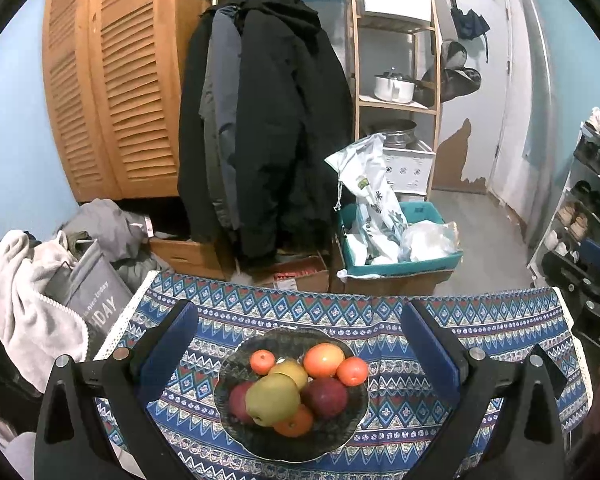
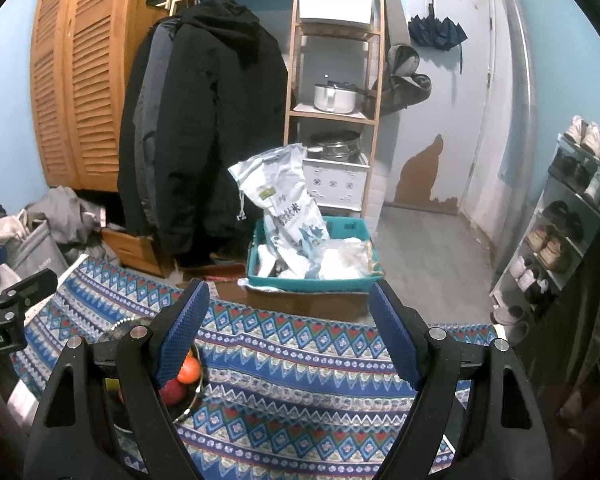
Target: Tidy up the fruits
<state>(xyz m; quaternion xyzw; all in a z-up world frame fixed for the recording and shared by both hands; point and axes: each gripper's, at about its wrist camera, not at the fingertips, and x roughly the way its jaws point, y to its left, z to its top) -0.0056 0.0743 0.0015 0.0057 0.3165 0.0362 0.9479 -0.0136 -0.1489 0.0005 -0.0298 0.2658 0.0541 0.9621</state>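
A dark glass bowl [image 1: 260, 446] sits on the patterned blue tablecloth [image 1: 400, 332], holding several fruits: a yellow-green pear [image 1: 272, 398], a dark red apple [image 1: 326, 396], a large orange fruit [image 1: 323, 359] and small tangerines [image 1: 352, 371]. My left gripper [image 1: 298, 340] hangs open just above and behind the bowl, its blue pads [image 1: 168, 348] wide on either side, nothing between them. In the right wrist view the bowl [image 2: 118, 326] lies at the left, mostly hidden behind the left finger, with a red apple [image 2: 174, 392] and an orange fruit [image 2: 190, 370] showing. My right gripper [image 2: 290, 336] stands open over bare cloth, right of the bowl.
Beyond the table's far edge are a teal bin [image 1: 400, 268] of bags on a cardboard box, hanging black coats [image 1: 268, 120], a wooden shelf [image 1: 396, 60] with pots and a shoe rack [image 1: 580, 208] at the right. A grey laundry bag [image 1: 92, 288] stands left. The other gripper's body [image 2: 4, 312] shows at the left edge.
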